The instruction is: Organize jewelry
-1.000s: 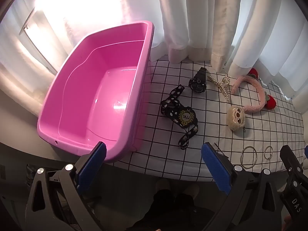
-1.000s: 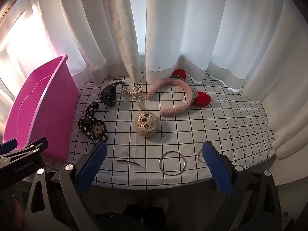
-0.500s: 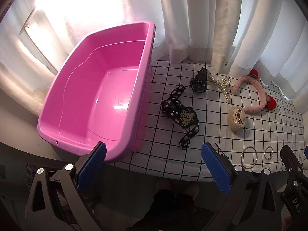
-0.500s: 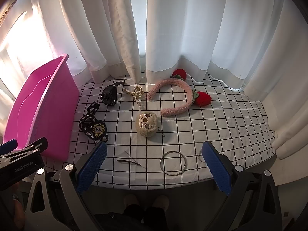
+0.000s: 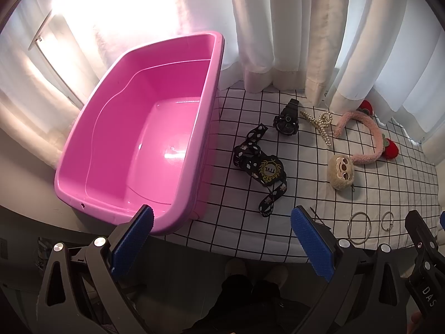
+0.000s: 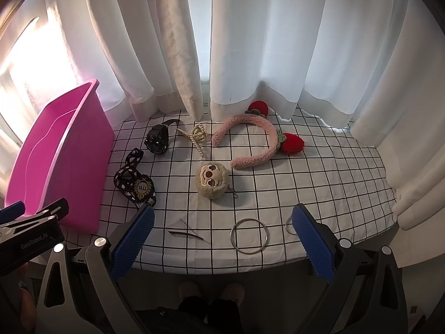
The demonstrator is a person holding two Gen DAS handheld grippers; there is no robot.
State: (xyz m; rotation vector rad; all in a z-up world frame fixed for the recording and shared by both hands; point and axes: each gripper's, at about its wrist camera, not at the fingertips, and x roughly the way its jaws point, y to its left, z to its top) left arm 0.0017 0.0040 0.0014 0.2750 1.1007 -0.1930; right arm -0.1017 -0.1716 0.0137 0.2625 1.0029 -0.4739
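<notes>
An empty pink tub (image 5: 91, 139) (image 6: 55, 150) stands at the left of the checked cloth. On the cloth lie a black patterned strap (image 5: 260, 167) (image 6: 136, 185), a black watch (image 5: 286, 119) (image 6: 158, 139), a pearl clip (image 5: 319, 123) (image 6: 197, 136), a pink strawberry headband (image 5: 370, 136) (image 6: 261, 139), a plush sloth charm (image 5: 340, 171) (image 6: 211, 179), a large ring (image 5: 358, 228) (image 6: 249, 236), a small ring (image 5: 387, 221) and a dark hairpin (image 6: 186, 233). My left gripper (image 5: 222, 242) and right gripper (image 6: 222, 242) are open and empty, held before the front edge.
White curtains (image 6: 250, 41) hang along the back and right of the table. The table's front edge (image 6: 222, 271) lies just beyond both grippers. The person's feet (image 6: 211, 292) show below.
Both views have shifted only slightly. The objects lie as before and both grippers stay open.
</notes>
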